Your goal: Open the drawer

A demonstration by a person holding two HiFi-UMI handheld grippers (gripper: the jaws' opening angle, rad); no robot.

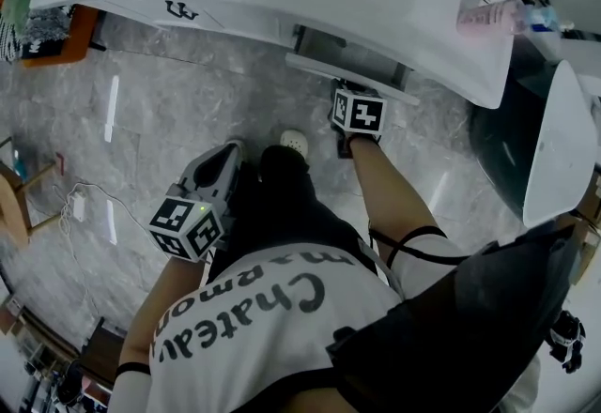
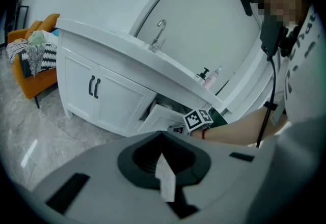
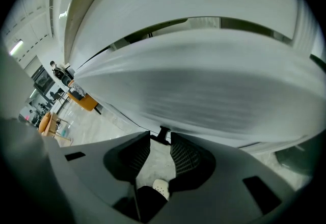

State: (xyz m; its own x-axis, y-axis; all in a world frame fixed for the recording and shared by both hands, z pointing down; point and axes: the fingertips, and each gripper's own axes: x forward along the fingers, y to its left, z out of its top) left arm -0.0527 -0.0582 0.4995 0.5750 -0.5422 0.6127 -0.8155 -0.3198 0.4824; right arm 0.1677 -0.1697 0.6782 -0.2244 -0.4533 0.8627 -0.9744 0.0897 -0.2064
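The white vanity drawer (image 1: 376,83) stands partly pulled out under the counter; in the left gripper view it is the drawer (image 2: 160,118) jutting from the cabinet. In the right gripper view its front (image 3: 204,80) fills the frame. The small black drawer handle (image 3: 163,133) sits between the tips of my right gripper (image 3: 161,139), which is shut on it. In the head view my right gripper (image 1: 346,90) reaches to the drawer edge. My left gripper (image 1: 230,150) hangs back over the floor, away from the cabinet, with its jaws (image 2: 163,154) closed and nothing in them.
The vanity's cabinet doors (image 2: 94,87) with black handles are left of the drawer, with a faucet (image 2: 159,32) and bottles (image 2: 209,76) on the counter. An orange chair (image 2: 35,70) stands far left. A white fixture (image 1: 563,148) is at the right. My shoe (image 1: 294,141) is below the drawer.
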